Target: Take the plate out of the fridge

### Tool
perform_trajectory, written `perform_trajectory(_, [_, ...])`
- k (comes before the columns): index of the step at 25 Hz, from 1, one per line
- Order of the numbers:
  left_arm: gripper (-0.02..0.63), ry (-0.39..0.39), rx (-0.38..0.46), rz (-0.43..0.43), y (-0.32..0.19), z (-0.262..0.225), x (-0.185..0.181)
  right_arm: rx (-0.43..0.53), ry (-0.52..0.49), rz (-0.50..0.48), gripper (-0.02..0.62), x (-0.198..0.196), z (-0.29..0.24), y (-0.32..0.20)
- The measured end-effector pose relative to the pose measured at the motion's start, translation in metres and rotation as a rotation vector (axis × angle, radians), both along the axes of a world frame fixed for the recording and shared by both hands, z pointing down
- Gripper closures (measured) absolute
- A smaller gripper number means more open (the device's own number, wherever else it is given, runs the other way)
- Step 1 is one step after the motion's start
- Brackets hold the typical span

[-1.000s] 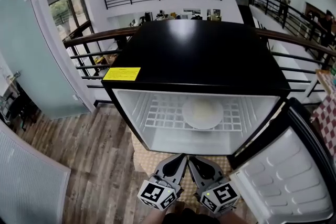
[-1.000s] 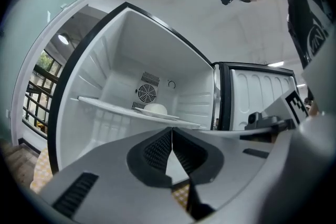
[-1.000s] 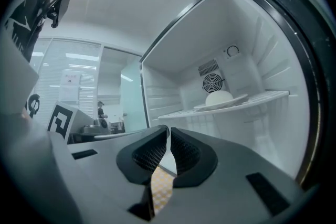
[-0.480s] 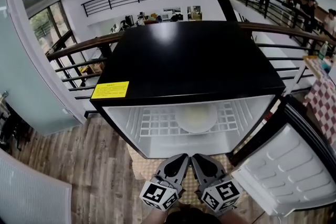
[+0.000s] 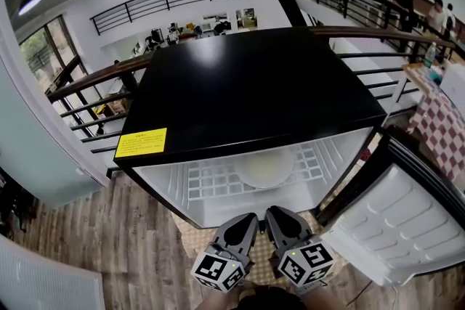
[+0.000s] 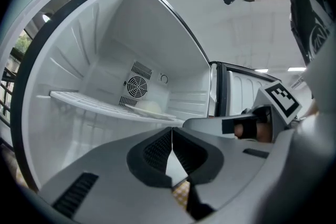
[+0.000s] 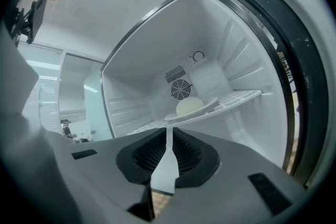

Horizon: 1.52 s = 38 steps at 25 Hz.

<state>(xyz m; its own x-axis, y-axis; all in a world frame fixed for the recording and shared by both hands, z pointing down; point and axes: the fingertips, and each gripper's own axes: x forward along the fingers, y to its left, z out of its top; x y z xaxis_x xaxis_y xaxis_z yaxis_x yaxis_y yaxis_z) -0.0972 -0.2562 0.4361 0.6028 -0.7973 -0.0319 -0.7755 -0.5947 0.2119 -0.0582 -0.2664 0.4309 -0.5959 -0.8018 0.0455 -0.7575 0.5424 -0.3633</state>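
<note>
Both claws pinched shut, empty: left gripper (image 5: 249, 218) and right gripper (image 5: 272, 214) side by side before the open fridge (image 5: 247, 83). Round plate (image 5: 267, 169) lies flat mid-shelf (image 5: 207, 184), beyond them.

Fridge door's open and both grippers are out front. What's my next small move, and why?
Probably open the right gripper and ease it in toward the plate's near rim. Its jaws, like the left gripper's, are shut with nothing between them, both are outside the fridge, and the plate sits untouched on the wire shelf.
</note>
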Motion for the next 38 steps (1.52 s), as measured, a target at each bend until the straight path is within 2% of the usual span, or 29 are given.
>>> perform_trajectory(4, [0.595,-0.001,0.004,0.025,-0.002,-0.001,0.004,-0.024,-0.025,0.088,0.548,0.013,-0.003,-0.013])
perform_trajectory(9, [0.595,0.0,-0.006,0.043,0.0,0.001,0.006,-0.106,-0.128,0.178,0.548,0.024,-0.005,-0.028])
perform_trajectory(12, [0.595,-0.003,-0.006,0.049,0.0,0.001,0.007,-0.092,-0.106,0.202,0.546,0.022,-0.012,-0.033])
perform_trajectory(14, [0.595,-0.006,-0.005,0.05,0.0,0.003,0.006,-0.104,-0.133,0.225,0.544,0.022,-0.015,-0.037])
perform_trajectory(18, [0.595,-0.003,-0.008,0.048,0.001,0.004,0.005,-0.239,-0.303,0.298,0.48,0.028,-0.011,-0.046])
perform_trajectory(21, [0.595,-0.001,-0.009,0.046,0.001,0.004,0.004,-0.37,-0.462,0.36,0.466,0.032,-0.005,-0.053])
perform_trajectory(23, [0.595,0.002,-0.012,0.048,0.001,0.004,0.004,-0.437,-0.555,0.366,0.454,0.027,-0.004,-0.058])
perform_trajectory(28, [0.597,0.007,-0.015,0.041,0.002,0.006,0.004,-0.549,-0.684,0.409,0.42,0.022,0.004,-0.074])
perform_trajectory(30, [0.597,0.01,-0.02,0.029,0.002,0.006,0.0,-0.586,-0.716,0.422,0.419,0.022,0.011,-0.079])
perform_trajectory(33, [0.596,0.004,-0.012,0.026,0.004,0.007,-0.004,-0.596,-0.712,0.426,0.419,0.02,0.012,-0.082])
perform_trajectory(38, [0.595,0.007,-0.013,0.019,0.005,0.007,-0.006,-0.605,-0.722,0.425,0.456,0.021,0.007,-0.074])
